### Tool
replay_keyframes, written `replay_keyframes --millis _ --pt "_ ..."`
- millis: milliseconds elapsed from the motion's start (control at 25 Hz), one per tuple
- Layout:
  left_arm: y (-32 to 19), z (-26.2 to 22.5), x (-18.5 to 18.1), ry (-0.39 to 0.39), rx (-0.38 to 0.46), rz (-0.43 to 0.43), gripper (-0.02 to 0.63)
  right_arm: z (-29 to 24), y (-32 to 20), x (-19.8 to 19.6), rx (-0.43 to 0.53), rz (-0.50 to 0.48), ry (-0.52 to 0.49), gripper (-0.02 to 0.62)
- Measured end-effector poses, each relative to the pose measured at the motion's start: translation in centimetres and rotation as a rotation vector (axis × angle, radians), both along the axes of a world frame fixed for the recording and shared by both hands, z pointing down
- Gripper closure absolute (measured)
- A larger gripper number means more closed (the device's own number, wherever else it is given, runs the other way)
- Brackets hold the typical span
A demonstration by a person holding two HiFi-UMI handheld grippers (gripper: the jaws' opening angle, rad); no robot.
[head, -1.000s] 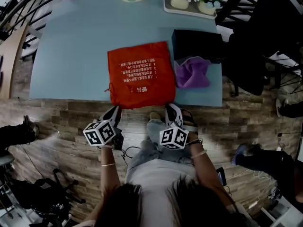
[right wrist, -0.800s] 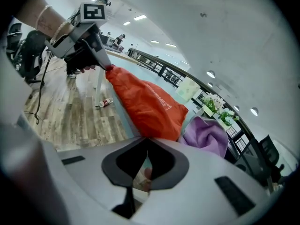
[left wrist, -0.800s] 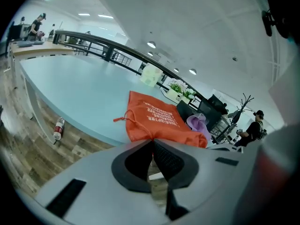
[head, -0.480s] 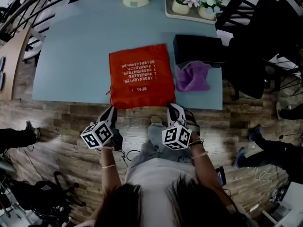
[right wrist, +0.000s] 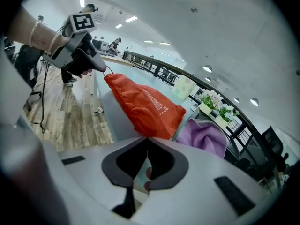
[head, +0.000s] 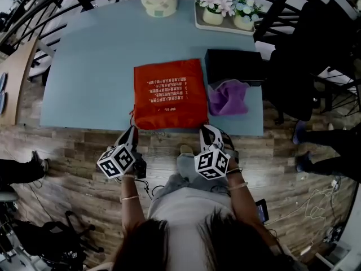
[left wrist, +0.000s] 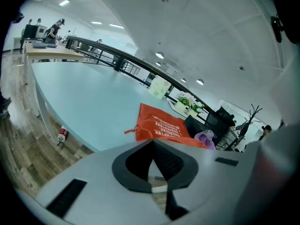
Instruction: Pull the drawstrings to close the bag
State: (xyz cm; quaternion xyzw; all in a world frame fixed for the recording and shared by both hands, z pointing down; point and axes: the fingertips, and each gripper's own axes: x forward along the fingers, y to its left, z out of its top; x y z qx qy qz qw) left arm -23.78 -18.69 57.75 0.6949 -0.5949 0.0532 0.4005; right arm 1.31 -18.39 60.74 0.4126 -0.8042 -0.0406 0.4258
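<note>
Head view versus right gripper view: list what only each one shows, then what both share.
Only the head view: the right gripper seen from above with its marker cube, and the person's hair. Only the right gripper view: its own jaws close up, standing together, and the ceiling lights. Both: the orange bag on the blue table, the purple cloth beside it, the flower pots and the left gripper.

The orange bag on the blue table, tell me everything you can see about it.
The orange bag is a roughly square pouch of soft-looking fabric with lines of white print on its top face. It lies flat on the blue table, reaching the table's near edge. A thin drawstring of the same colour sticks out at its near left corner. A purple cloth lies close beside its right side; whether they touch is unclear.
</note>
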Motion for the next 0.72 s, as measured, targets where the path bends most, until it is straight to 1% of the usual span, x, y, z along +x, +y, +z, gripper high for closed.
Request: replay_keyframes --millis 280,720 --pt "-1.0 -0.3 -0.3 -0.025 0.018 -0.02 0.591 -0.2 -0.8 0.9 -0.001 0.028 -0.008 0.568" --pt "-1.4 -1.1 -1.1 -0.044 0.031 -0.048 0.591 -0.9 -1.6 1.6 0.009 0.058 -0.027 0.568"
